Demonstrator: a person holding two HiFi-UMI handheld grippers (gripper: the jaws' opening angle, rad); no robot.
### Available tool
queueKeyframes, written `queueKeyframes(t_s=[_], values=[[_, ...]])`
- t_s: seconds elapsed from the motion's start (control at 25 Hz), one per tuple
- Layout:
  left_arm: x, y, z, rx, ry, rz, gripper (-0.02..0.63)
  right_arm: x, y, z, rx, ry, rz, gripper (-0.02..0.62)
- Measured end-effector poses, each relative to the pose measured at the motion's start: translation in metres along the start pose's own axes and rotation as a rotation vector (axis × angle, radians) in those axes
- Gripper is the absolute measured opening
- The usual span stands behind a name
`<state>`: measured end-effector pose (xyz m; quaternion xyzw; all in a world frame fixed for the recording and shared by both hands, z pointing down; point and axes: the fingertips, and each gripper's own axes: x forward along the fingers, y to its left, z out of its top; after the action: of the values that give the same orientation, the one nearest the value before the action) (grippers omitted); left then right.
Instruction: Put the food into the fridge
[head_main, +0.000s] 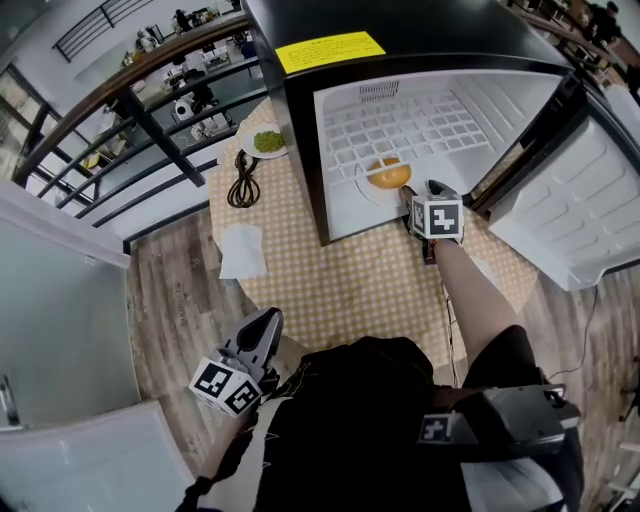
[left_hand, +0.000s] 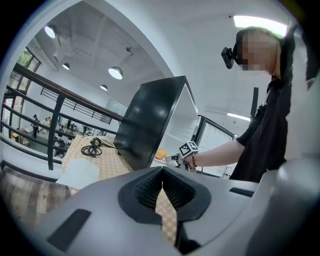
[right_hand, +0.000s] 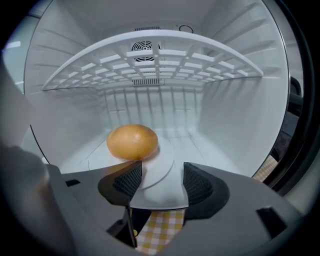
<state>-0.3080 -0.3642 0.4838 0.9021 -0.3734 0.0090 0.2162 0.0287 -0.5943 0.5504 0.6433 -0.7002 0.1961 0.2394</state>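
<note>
**Head view.** Shows the black fridge (head_main: 295, 110) on a round table (head_main: 340, 285) under a yellow checked cloth. Shows the door (head_main: 570, 215) swung wide to the right and the white cavity open to the front. Places the bun (head_main: 389, 175) on a white plate (head_main: 362, 190) on the cavity floor, under the wire shelf (head_main: 400, 125) and just inside the front edge. Sets the right gripper (head_main: 415, 198) at that edge, just beside the plate, on the side nearer the door. Leaves bare cloth from the fridge front to the table's near rim. Puts the left gripper (head_main: 268, 320) well apart from the fridge, off the near-left rim, over the wood-plank floor (head_main: 170, 300). Groups a coiled cable (head_main: 243, 185), a dish of green food (head_main: 267, 142) and a white napkin (head_main: 243, 250) left of the fridge. Bounds the far side with a dark railing (head_main: 120, 110).

**Left gripper view.** Shows jaws pressed together, with nothing between them. Looks across the cloth to the fridge's black side.

**Right gripper view.** Shows jaws spread, with the plate's near rim seen between them and not pressed by either pad. Places the bun on the plate's left part, beyond the left jaw tip. Leaves open white floor from the plate to the right wall. Spans the cavity overhead with the shelf. Shows checked cloth below the front lip.
</note>
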Motion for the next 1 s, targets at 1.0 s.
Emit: queueKeyframes(t_s=[1.0], values=[[0.015,-0.117,0.012,0.098,-0.078,-0.098,0.014,-0.171,-0.003,0.018,0.206,-0.303,0.192,0.053]])
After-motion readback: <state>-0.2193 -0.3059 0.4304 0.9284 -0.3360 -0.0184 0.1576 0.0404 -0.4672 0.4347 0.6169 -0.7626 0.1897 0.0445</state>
